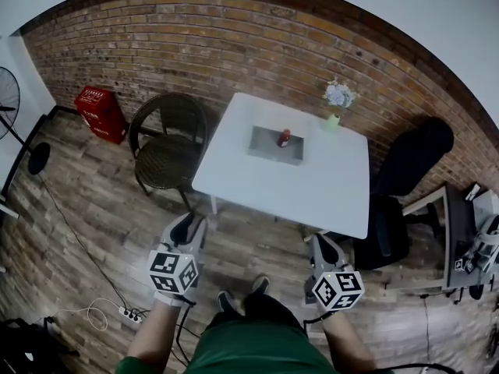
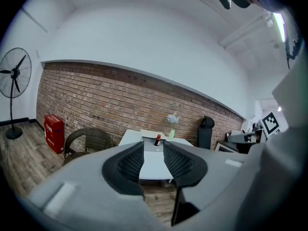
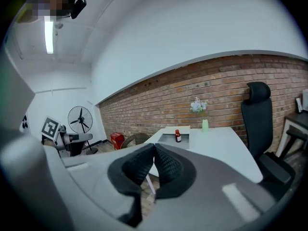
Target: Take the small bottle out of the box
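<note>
A small red-brown bottle (image 1: 284, 138) stands upright in a shallow grey box (image 1: 269, 148) on the far part of a white table (image 1: 312, 185). Both grippers hang well short of the table, over the wooden floor. My left gripper (image 1: 185, 226) is open with nothing between its jaws; in its own view the bottle (image 2: 157, 140) and the box (image 2: 147, 140) show far off through the gap. My right gripper (image 1: 322, 245) is shut on nothing, its pads (image 3: 166, 165) touching. In the right gripper view the bottle (image 3: 177, 136) stands in the box (image 3: 167, 140) far ahead.
A pale green vase (image 1: 333, 121) with white flowers stands at the table's far right corner. A wicker chair (image 1: 167, 142) is at the table's left and a black office chair (image 1: 407, 171) at its right. A red crate (image 1: 101, 114) and a fan (image 1: 7, 92) stand by the brick wall.
</note>
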Motion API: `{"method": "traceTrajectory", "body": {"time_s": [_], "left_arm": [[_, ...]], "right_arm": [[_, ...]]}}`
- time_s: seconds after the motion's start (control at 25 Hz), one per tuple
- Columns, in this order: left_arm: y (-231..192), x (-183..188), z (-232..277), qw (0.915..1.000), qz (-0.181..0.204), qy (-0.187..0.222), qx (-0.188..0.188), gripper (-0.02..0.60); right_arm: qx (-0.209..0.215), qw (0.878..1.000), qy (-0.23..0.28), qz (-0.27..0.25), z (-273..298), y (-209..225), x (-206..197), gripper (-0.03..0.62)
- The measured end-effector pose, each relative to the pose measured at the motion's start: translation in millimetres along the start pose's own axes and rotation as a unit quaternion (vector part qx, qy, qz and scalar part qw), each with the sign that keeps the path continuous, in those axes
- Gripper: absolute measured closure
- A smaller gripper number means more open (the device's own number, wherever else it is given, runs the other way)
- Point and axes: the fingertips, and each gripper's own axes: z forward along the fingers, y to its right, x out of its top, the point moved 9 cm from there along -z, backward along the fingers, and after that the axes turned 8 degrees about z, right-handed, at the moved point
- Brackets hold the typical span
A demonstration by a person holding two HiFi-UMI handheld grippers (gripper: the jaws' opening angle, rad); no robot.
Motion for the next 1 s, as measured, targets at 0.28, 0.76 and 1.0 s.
{"method": "traceTrajectory", "body": {"time_s": [0.28,0.76,1.0], "left_arm": [[-21.8,13.7,23.5,0.9996,0.019,0.0,0.022,0.446],[-29.5,61.2,129.5,0.9976,0.048,-0.006,0.05,0.446],[-23.8,82.5,184.1,0.9969,0.05,-0.006,0.06,0.446]], "right_arm": [[0.02,1.0,-0.006,0.013,56.0,10.6,3.3,0.589],[0.061,0.998,0.003,0.031,176.5,74.9,58.4,0.589],[0.07,0.997,0.0,0.033,223.8,113.5,87.0,0.589]]}}
